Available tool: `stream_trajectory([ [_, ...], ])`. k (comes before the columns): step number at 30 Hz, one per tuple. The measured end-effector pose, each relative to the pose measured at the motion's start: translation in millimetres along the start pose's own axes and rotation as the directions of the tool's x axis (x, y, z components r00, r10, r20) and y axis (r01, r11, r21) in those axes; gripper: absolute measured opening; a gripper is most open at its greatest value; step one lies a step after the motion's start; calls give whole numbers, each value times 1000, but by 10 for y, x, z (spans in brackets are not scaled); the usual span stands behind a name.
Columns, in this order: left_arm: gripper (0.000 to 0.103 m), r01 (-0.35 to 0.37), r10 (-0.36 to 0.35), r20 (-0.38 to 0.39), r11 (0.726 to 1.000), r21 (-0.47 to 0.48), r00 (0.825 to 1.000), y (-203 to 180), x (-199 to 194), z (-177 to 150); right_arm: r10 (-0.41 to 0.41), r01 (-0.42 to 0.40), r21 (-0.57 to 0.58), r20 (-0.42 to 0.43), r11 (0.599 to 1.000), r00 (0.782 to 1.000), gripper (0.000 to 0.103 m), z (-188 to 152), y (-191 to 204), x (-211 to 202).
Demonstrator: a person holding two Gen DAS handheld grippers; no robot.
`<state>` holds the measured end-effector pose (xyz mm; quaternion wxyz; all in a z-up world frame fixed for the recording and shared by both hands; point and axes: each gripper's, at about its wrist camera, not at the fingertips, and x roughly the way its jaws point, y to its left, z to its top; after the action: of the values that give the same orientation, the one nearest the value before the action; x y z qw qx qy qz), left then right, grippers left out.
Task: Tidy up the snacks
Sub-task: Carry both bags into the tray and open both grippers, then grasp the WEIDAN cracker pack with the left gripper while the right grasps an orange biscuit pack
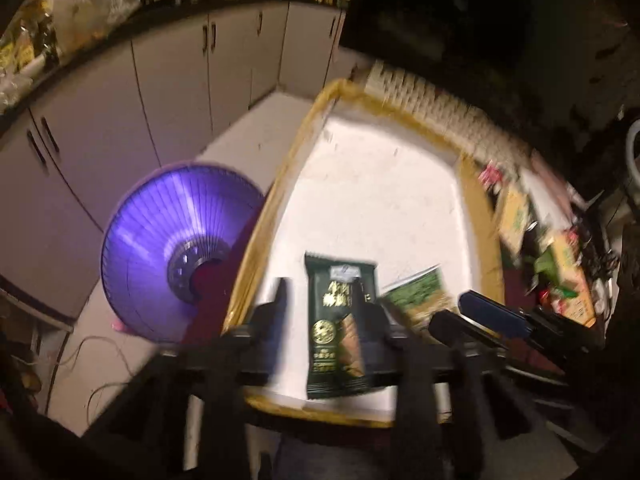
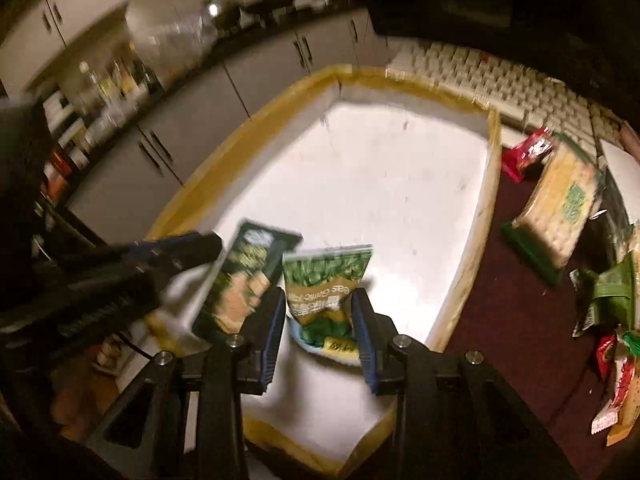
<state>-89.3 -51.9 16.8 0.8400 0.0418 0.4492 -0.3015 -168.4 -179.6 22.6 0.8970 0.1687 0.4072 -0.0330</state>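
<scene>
A white box with yellow-taped rim [image 1: 280,184] [image 2: 490,168] lies below both grippers. My left gripper [image 1: 326,300] has a dark green snack packet [image 1: 340,328] between its wide-apart fingers, over the box's near end; whether it grips it I cannot tell. The packet also shows in the right wrist view [image 2: 244,280]. My right gripper [image 2: 320,308] holds a green garlic-peas packet [image 2: 326,288] between its blue pads, above the box's near end. That packet [image 1: 416,296] and the right gripper [image 1: 480,316] show in the left wrist view.
Several loose snack packets [image 2: 560,208] [image 2: 608,296] lie on the dark red tabletop [image 2: 520,320] right of the box. A beige keyboard [image 2: 500,76] sits behind it. A purple fan heater [image 1: 176,248] stands on the floor at left, before grey cabinets [image 1: 168,92].
</scene>
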Motion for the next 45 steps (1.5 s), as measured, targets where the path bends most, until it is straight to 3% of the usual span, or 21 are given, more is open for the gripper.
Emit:
stream_trajectory([
  [1,65,7,-7,27,1000,0,1000,-18,-71,-7,18,-19,10,27,1000,999,43,-8,-23,-96],
  [2,69,15,-16,58,1000,8,998,-61,-160,-23,32,-33,26,66,999,997,51,-45,-79,-250],
  [3,70,22,-24,82,999,23,996,-116,-235,-39,32,-35,37,92,999,995,55,-79,-121,-349],
  [8,74,117,-127,129,990,84,983,-550,-456,-179,0,-23,129,177,991,984,57,-404,-515,-849],
  [11,76,190,-202,115,976,108,973,-818,-507,-243,-4,-40,218,200,975,980,57,-601,-813,-1081],
  [14,78,251,-262,68,957,143,963,-1125,-474,-309,-67,10,258,213,966,975,57,-731,-1055,-1276],
  [23,78,295,-291,-47,940,169,956,-1708,-286,-488,-243,157,359,208,920,947,57,-884,-1771,-1663],
  [29,78,283,-276,-68,944,169,959,-1828,-211,-510,-309,245,341,147,907,940,57,-661,-2083,-1523],
  [35,78,253,-244,-75,953,165,967,-1884,-122,-491,-319,305,213,37,928,947,57,-614,-2089,-1161],
  [41,78,242,-231,-85,957,163,969,-1892,-48,-484,-420,417,60,41,907,907,69,-787,-1781,-1086],
  [43,78,234,-221,-93,959,160,971,-1898,-4,-481,-469,469,9,43,883,882,70,-827,-1684,-1039],
  [45,78,238,-223,-103,959,157,969,-1906,24,-472,-488,487,25,56,873,871,71,-835,-1679,-1023],
])
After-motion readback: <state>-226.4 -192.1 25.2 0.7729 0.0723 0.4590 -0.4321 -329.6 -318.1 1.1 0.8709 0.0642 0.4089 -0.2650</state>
